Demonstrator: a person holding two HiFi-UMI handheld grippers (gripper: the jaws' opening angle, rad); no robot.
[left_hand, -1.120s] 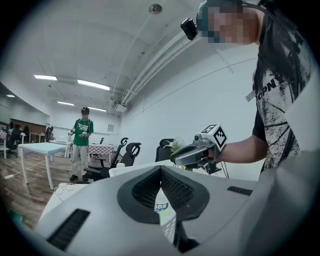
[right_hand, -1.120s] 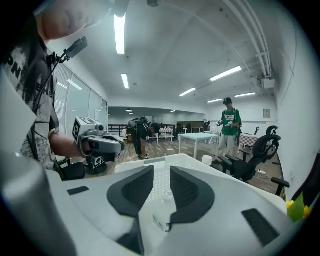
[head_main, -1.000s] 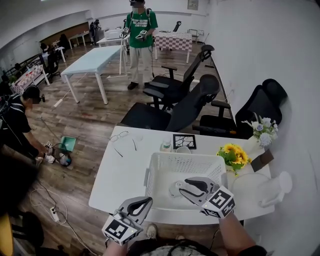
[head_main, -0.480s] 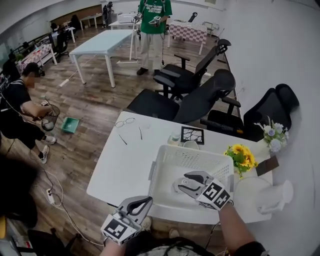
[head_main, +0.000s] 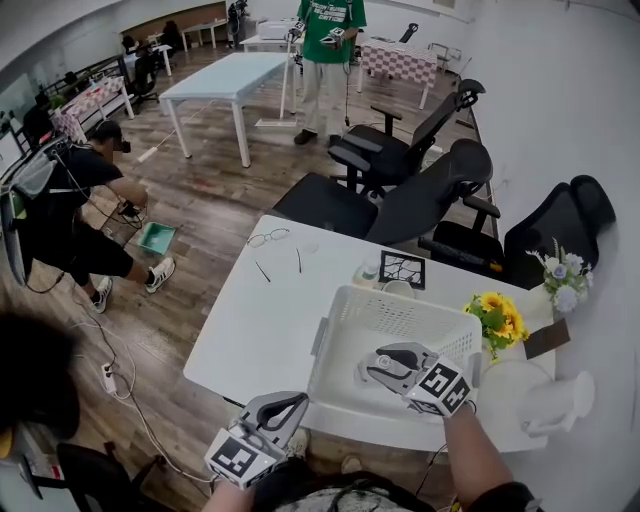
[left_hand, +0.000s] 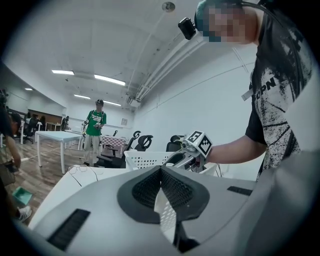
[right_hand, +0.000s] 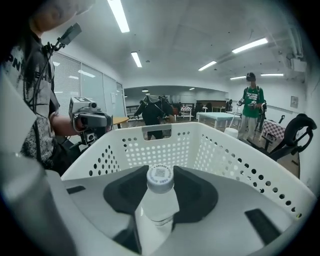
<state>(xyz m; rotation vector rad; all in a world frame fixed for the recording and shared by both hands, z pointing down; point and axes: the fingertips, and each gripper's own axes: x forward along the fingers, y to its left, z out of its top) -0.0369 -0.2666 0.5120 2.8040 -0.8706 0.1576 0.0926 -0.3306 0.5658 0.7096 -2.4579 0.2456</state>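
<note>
Bottle (right_hand: 159, 200), clear plastic, clamped in right claw (right_hand: 160, 175) over perforated basket (right_hand: 240, 165); left claw (left_hand: 161, 171) closed.

- The basket (head_main: 395, 316) was open only at the top; perforated walls closed all four sides around the right hand-held gripper (head_main: 371, 367), whose jaws gripped a bottle (right_hand: 159, 192).
- Left of the basket, the counter (head_main: 255, 325) offered a broad bare stretch, with only glasses (head_main: 265, 237) and two pens (head_main: 262, 271) near its far edge.
- A cup (head_main: 400, 288) crowded the basket's far wall, and sunflowers (head_main: 497, 315) stood just beside its right wall.
- Office chairs (head_main: 400, 205) blocked the counter's far side.
- The left hand-held gripper (head_main: 290, 402), jaws together, hung off the near edge in open air.
</note>
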